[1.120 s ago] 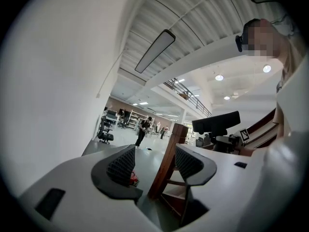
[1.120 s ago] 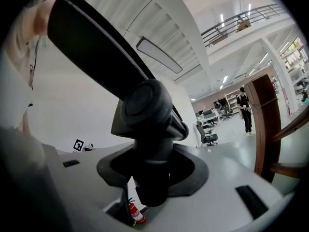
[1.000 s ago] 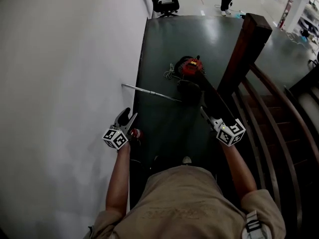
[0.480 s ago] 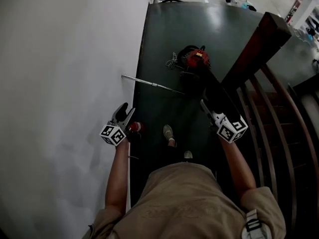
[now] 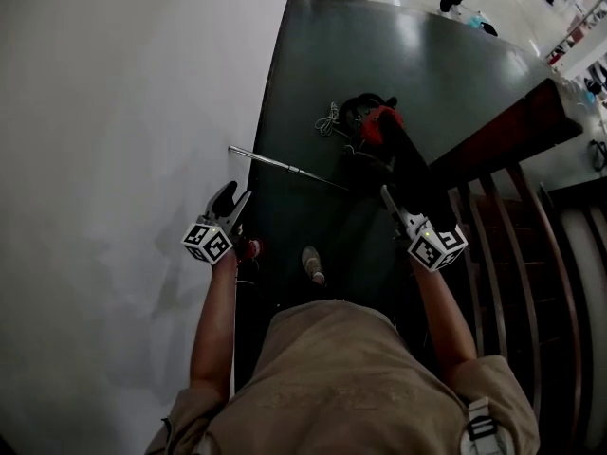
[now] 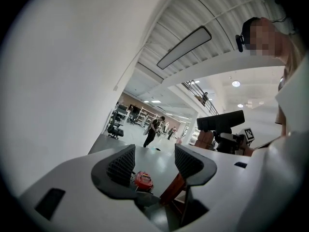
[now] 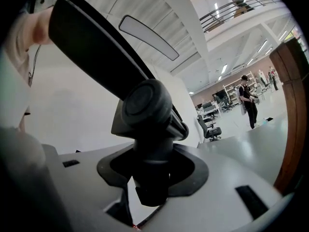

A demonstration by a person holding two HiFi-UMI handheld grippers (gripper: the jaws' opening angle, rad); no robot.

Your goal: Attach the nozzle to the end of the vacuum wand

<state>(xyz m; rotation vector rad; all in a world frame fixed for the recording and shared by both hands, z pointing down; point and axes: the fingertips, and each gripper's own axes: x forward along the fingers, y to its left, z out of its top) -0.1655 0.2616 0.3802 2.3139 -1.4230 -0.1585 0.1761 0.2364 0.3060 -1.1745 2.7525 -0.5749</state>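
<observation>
Black plastic, the one nozzle is clamped in the right gripper, while the left gripper is held spread and empty. One silver wand and one red vacuum cleaner are seen on the floor, now approached more closely than a second ago.

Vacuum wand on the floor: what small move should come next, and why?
Probably lower the left hand-held gripper to the free end of the wand near the wall and close on it. Its jaws stand open and empty, the wand lies flat on the floor, and the right hand-held gripper clamps the black nozzle, which needs a steadied end to push onto.
</observation>
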